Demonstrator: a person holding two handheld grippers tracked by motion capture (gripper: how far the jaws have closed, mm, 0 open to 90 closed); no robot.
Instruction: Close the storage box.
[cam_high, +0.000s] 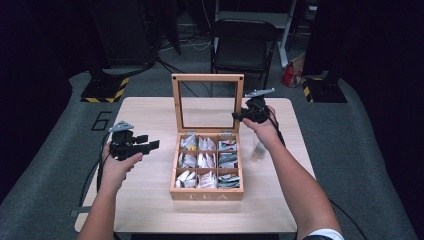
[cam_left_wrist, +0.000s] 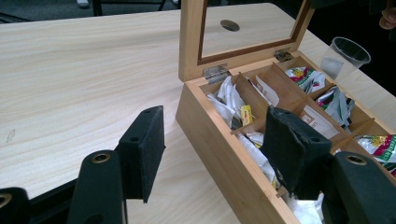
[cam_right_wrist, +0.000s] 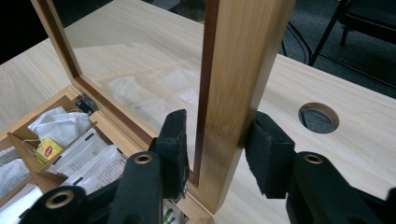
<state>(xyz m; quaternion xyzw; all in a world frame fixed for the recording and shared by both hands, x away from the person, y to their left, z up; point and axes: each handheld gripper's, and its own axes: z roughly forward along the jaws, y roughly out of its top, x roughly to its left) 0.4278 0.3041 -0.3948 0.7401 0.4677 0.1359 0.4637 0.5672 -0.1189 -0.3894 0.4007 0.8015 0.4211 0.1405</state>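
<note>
A wooden tea box (cam_high: 206, 194) marked TEA sits mid-table, its compartments full of tea bags (cam_high: 207, 160). Its glass-paned lid (cam_high: 207, 78) stands upright. My right gripper (cam_high: 241, 116) is shut on the lid's right frame post (cam_right_wrist: 233, 93); one pad sits on the box side and the other pad (cam_right_wrist: 266, 158) behind the wood. My left gripper (cam_high: 146, 142) hovers open and holds nothing, left of the box. In the left gripper view its fingers (cam_left_wrist: 144, 149) point at the box's near wall (cam_left_wrist: 219, 158) and the tea bags (cam_left_wrist: 229, 100).
A clear plastic cup (cam_high: 258, 149) stands right of the box, under my right wrist, and the same cup (cam_left_wrist: 346, 56) shows beyond the box. A round hole (cam_right_wrist: 318, 116) in the tabletop lies behind the lid. A black chair (cam_high: 244, 47) stands beyond the far edge.
</note>
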